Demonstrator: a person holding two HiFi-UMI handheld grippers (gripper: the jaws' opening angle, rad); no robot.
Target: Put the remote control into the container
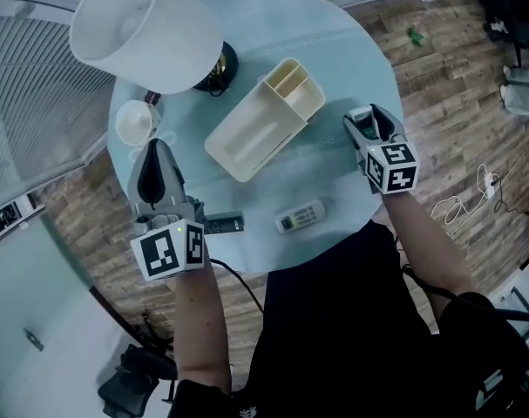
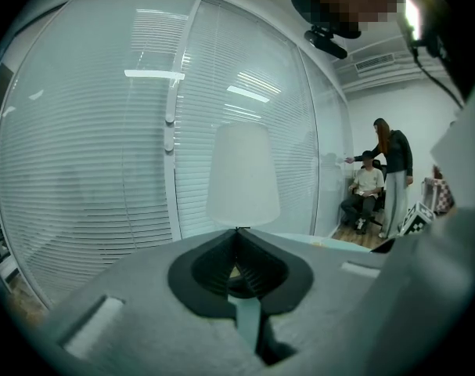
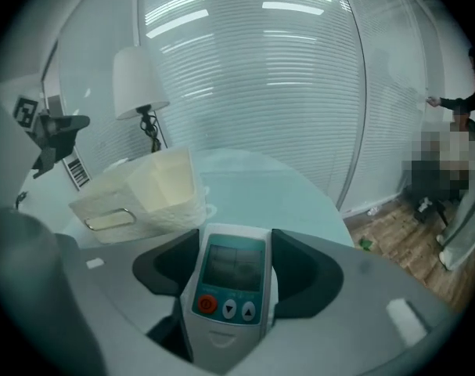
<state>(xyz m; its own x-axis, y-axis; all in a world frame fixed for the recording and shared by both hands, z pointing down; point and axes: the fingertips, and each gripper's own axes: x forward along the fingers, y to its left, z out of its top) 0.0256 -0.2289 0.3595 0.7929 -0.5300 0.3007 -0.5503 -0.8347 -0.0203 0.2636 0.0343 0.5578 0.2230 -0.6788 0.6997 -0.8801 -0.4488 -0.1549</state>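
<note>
Above the round table [image 1: 351, 59], right claw [image 3: 233, 245] grips a smooth white rectangular remote control [image 3: 229, 288]; left claw [image 2: 239, 269] closed

No word or number can be read. The remote control [image 3: 225, 284] shows a red power sign and two arrow signs on its buttons.

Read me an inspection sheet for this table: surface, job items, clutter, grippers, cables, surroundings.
Surface: round pale table.
Job's things: cream container mid-table, looks empty; held remote control not yet in it; white remote lies near the front edge.
Clutter: lamp, white cup, dark slim device.
Grippers: left gripper shut, empty; right gripper shut on the held remote control.
Cables: black lead behind the left gripper; white cable on the floor.
Surroundings: wood floor, blinds, two people far off.
</note>
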